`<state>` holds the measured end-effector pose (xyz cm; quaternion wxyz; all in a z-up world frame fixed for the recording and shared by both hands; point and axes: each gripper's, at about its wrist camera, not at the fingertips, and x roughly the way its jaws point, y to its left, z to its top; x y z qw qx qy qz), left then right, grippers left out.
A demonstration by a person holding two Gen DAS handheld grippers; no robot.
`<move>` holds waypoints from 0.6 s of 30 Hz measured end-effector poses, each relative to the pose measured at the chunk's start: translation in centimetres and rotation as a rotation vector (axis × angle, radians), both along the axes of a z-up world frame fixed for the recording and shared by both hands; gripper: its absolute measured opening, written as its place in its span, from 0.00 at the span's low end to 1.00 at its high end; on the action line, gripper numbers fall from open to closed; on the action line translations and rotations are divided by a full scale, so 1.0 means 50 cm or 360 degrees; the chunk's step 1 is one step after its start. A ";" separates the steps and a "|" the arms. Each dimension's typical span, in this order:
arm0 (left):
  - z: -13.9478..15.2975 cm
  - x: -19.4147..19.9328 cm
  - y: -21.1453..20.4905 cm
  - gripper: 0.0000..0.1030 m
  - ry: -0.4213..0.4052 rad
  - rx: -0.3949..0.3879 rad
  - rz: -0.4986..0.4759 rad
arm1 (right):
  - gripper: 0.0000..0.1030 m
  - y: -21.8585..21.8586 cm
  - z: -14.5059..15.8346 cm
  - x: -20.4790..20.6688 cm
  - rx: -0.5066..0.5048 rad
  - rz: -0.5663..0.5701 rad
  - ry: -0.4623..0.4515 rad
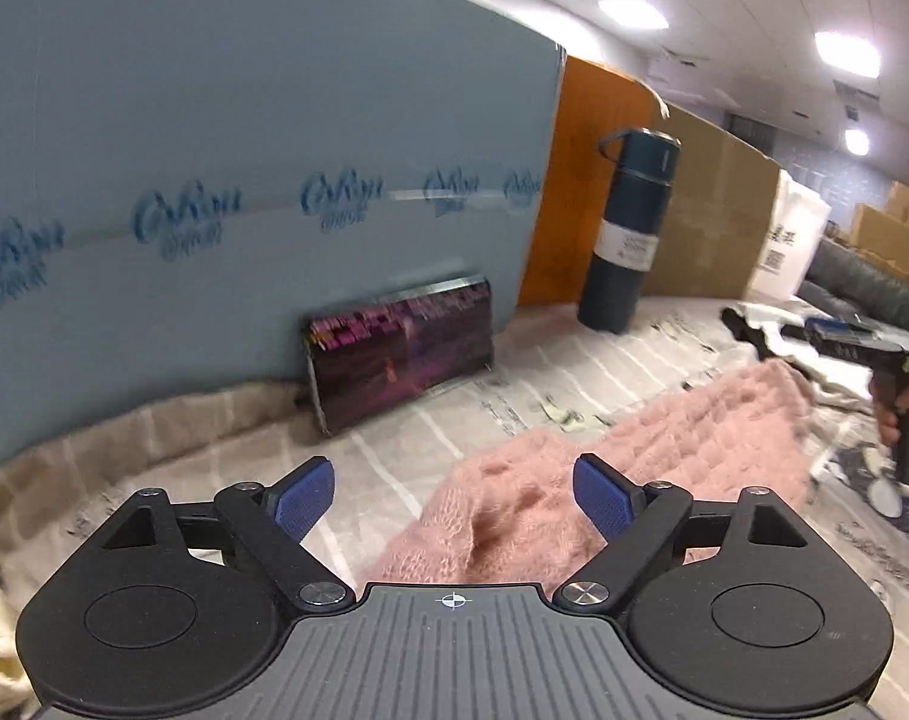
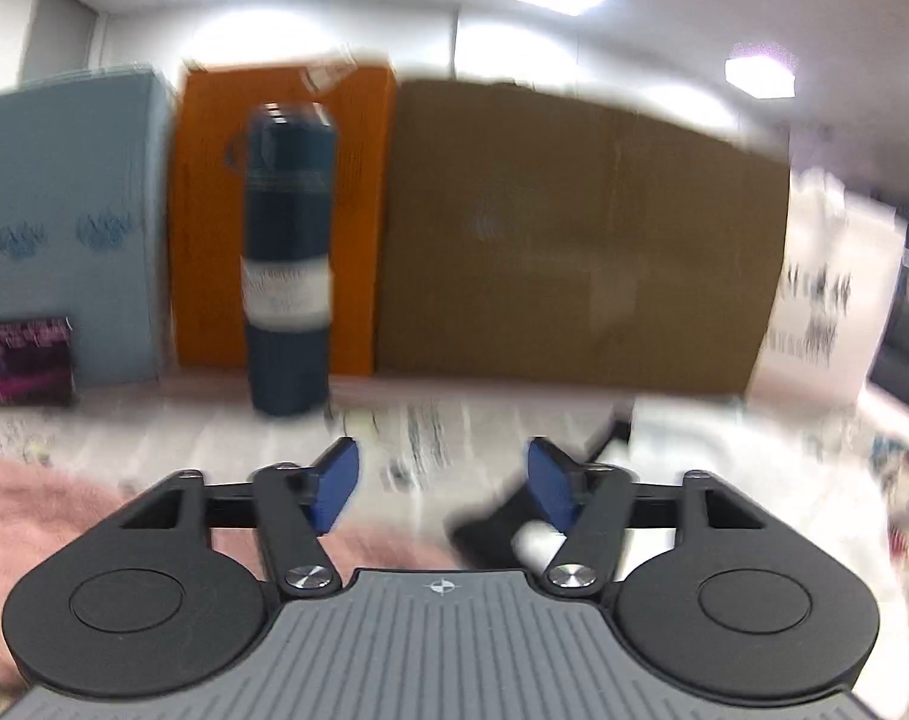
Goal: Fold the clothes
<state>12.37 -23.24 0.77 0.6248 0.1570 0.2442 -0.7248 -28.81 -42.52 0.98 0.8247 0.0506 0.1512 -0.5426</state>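
both hand-held grippers, left (image 1: pixel 454 495) and right (image 2: pixel 442 483), spread wide (empty) above pink sweater (image 1: pixel 622 468).

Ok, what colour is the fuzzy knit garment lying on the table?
Pink; the fuzzy knit garment shows best in the left wrist view.

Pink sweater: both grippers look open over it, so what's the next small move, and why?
Probably lower the left gripper onto the near edge of the pink sweater and close. Its jaws are open and empty right over the fabric, while the right gripper, also open, points past it.
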 end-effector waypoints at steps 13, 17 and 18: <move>-0.015 0.002 -0.050 0.43 0.0067 0.0190 -0.0532 | 0.41 0.092 -0.026 0.337 0.0121 0.1483 0.0192; -0.003 -0.017 -0.062 0.45 0.0093 0.0201 -0.0644 | 0.16 0.091 -0.049 0.361 0.0180 0.1585 0.0228; -0.002 -0.027 -0.069 0.49 0.0068 0.0221 -0.0668 | 0.10 0.091 -0.054 0.367 0.0195 0.1610 0.0238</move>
